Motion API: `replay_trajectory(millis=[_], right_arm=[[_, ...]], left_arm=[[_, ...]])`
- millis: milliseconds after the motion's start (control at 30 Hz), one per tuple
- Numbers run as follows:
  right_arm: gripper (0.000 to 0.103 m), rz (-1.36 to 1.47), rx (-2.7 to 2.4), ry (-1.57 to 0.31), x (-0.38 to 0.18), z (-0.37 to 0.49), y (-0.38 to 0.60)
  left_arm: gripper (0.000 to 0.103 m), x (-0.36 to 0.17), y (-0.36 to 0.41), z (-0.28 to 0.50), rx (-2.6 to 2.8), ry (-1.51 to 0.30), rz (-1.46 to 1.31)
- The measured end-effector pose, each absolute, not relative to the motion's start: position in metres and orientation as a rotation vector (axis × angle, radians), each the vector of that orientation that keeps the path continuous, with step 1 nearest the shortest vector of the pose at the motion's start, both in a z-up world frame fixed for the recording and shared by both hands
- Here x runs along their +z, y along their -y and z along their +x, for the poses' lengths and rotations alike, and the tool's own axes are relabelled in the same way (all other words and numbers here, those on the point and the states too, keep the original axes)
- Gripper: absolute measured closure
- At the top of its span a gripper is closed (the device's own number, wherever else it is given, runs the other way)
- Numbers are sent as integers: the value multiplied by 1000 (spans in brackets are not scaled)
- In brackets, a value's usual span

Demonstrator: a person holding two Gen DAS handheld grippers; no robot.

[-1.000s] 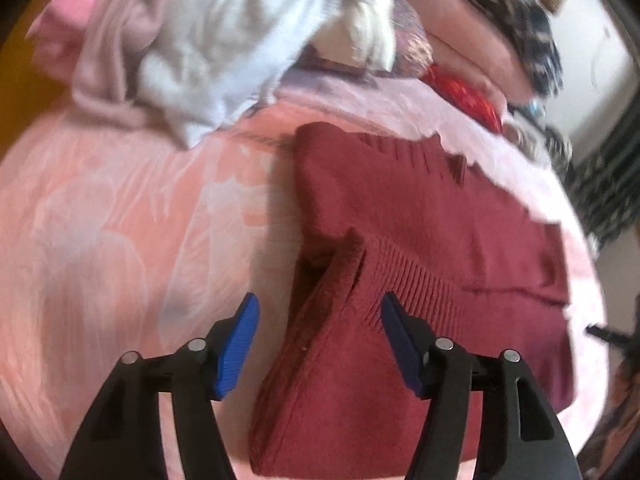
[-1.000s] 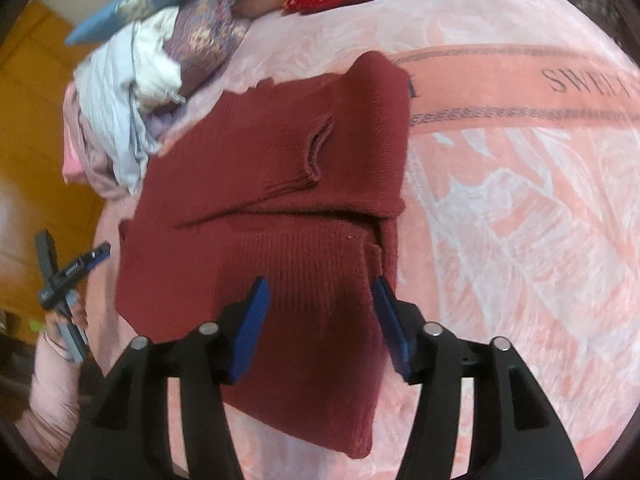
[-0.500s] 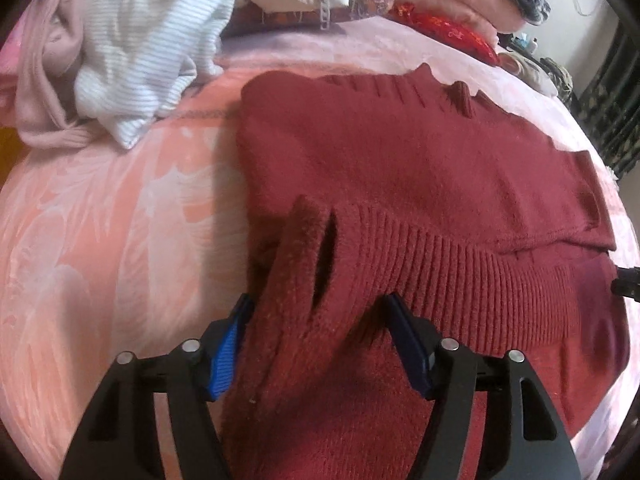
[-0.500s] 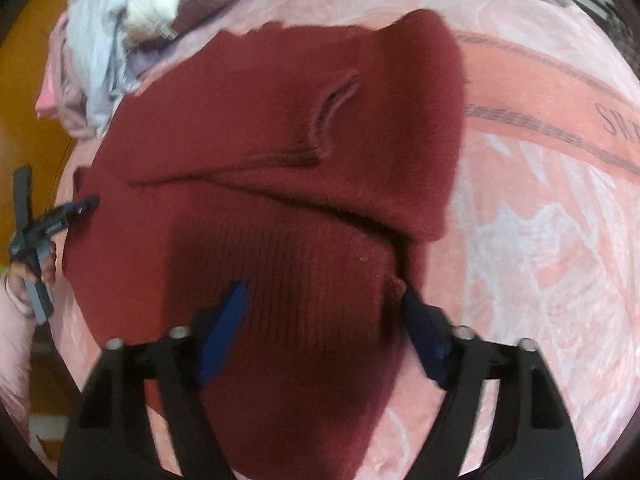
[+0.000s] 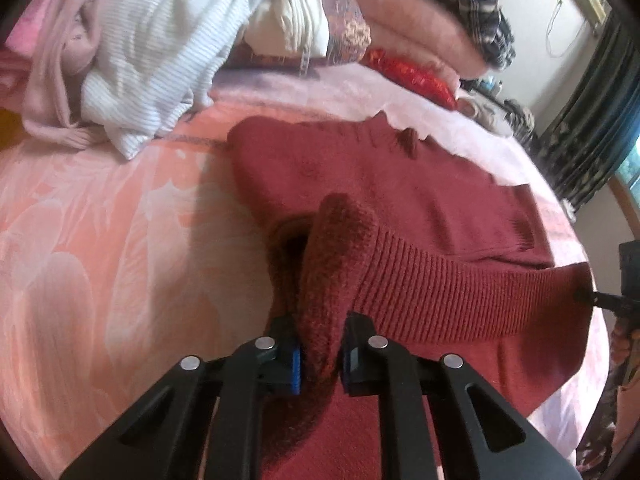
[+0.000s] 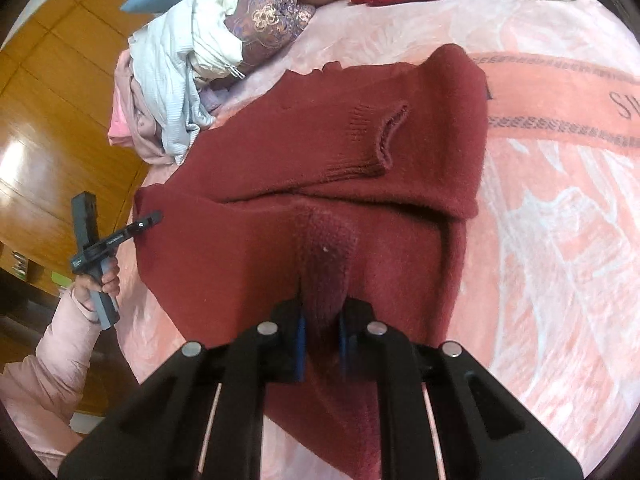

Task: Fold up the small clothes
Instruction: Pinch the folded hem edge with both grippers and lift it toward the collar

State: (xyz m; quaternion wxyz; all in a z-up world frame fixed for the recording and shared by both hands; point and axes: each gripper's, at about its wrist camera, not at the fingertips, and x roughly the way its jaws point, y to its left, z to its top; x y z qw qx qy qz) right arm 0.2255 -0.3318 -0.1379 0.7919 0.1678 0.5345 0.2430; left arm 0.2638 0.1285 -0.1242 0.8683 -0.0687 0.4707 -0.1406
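With both claws already pinched on knit, the fold looks part-way through, at the stage of lifting the bottom hem; the left claw (image 5: 320,354) is clamped on a bunched ridge of the sweater (image 5: 400,208) at its ribbed hem (image 5: 440,280), and the right claw (image 6: 322,338) is clamped on another pinch of the same hem further along; the sweater lies spread on the bed (image 5: 100,220), one sleeve (image 6: 360,140) already laid across its body. The next move, as I judge it, calls for both claws to rise together and carry the hem toward the collar (image 5: 408,142), keeping the edge level so the sleeve stays tucked. No containers are in view; beyond the sweater sits a heap of clothes (image 5: 160,40) and pillows (image 5: 420,28) near the headboard end.
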Motion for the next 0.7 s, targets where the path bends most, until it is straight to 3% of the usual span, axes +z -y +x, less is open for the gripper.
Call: replay_trajectory(millis=[300, 700], right_arm=[[92, 394, 531, -1116, -134, 218, 327], [92, 412, 545, -1053, -108, 200, 335]], left_arm=[[92, -113, -121, 236, -232, -910, -12], [93, -79, -122, 218, -303, -798, -124]])
